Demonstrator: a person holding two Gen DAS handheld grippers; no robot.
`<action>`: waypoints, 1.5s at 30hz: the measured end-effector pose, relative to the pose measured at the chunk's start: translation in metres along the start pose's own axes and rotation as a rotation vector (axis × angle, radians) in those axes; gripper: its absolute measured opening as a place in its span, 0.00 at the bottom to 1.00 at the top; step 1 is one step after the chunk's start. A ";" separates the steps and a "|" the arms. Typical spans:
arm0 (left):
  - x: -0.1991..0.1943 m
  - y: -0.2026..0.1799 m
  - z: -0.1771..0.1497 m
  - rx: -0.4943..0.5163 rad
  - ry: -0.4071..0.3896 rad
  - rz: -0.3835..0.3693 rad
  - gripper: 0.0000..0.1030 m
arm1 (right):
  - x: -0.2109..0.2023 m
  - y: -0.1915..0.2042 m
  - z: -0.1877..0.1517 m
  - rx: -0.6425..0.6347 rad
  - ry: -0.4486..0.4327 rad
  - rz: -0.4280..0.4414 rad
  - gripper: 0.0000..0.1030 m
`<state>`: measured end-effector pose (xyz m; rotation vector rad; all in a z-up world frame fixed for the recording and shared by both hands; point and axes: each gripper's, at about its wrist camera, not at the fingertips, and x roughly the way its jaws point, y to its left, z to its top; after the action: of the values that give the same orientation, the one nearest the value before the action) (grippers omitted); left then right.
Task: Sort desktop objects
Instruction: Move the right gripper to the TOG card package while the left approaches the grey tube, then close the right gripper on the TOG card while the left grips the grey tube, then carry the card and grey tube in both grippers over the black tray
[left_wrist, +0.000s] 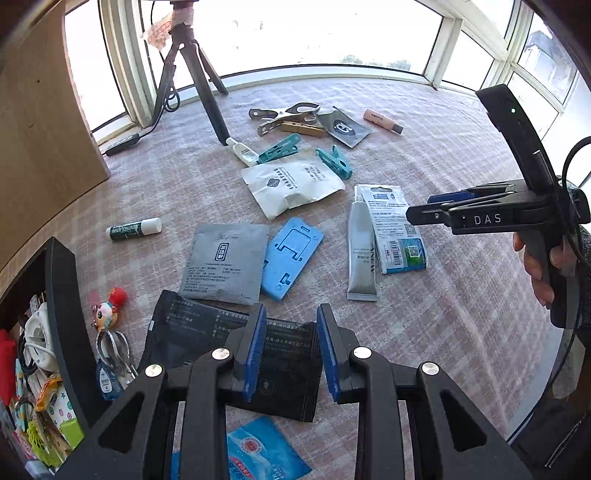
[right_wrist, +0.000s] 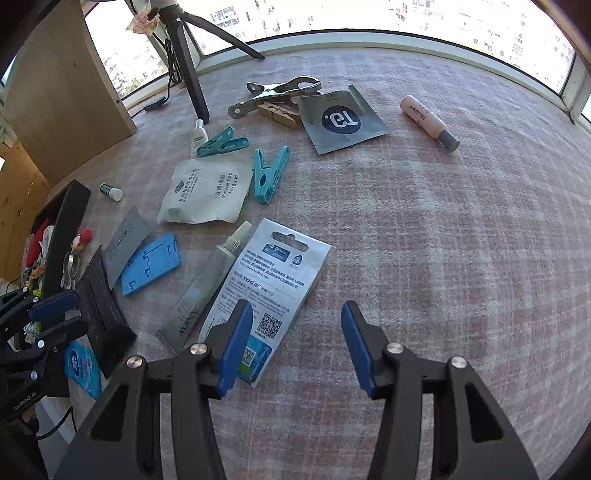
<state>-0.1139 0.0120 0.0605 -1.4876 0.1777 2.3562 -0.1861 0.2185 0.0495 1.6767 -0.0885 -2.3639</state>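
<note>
My left gripper (left_wrist: 291, 314) is open and hovers low over a black sachet (left_wrist: 177, 332), with nothing between its blue pads (left_wrist: 255, 350). Beyond it lie a grey sachet (left_wrist: 225, 262), a blue phone stand (left_wrist: 291, 254) and a grey tube (left_wrist: 362, 251). My right gripper (right_wrist: 295, 310) is open over bare cloth. Its left finger overlaps the near corner of a printed card pack (right_wrist: 273, 273), which lies beside the grey tube (right_wrist: 207, 291). From the left wrist view the right gripper (left_wrist: 436, 206) appears side-on, held by a hand (left_wrist: 535, 266).
A black storage box (left_wrist: 62, 295) full of small items stands at the left edge. Farther off lie a white shower-cap pouch (right_wrist: 207, 192), teal clips (right_wrist: 269, 173), a metal clamp (right_wrist: 280, 92), a T9 sachet (right_wrist: 340, 118), a pink tube (right_wrist: 428, 120) and tripod legs (left_wrist: 207, 92).
</note>
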 end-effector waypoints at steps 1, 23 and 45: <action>0.006 -0.007 0.005 0.019 0.006 -0.009 0.26 | 0.002 -0.001 0.000 0.006 0.002 0.005 0.48; 0.072 -0.036 0.038 0.153 0.039 -0.009 0.23 | 0.034 0.041 0.016 -0.105 -0.004 -0.096 0.77; 0.037 -0.022 0.025 0.037 -0.028 -0.071 0.23 | -0.007 -0.004 -0.012 0.002 -0.039 -0.007 0.56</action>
<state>-0.1411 0.0479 0.0404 -1.4189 0.1580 2.3041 -0.1735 0.2246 0.0511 1.6350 -0.0923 -2.4021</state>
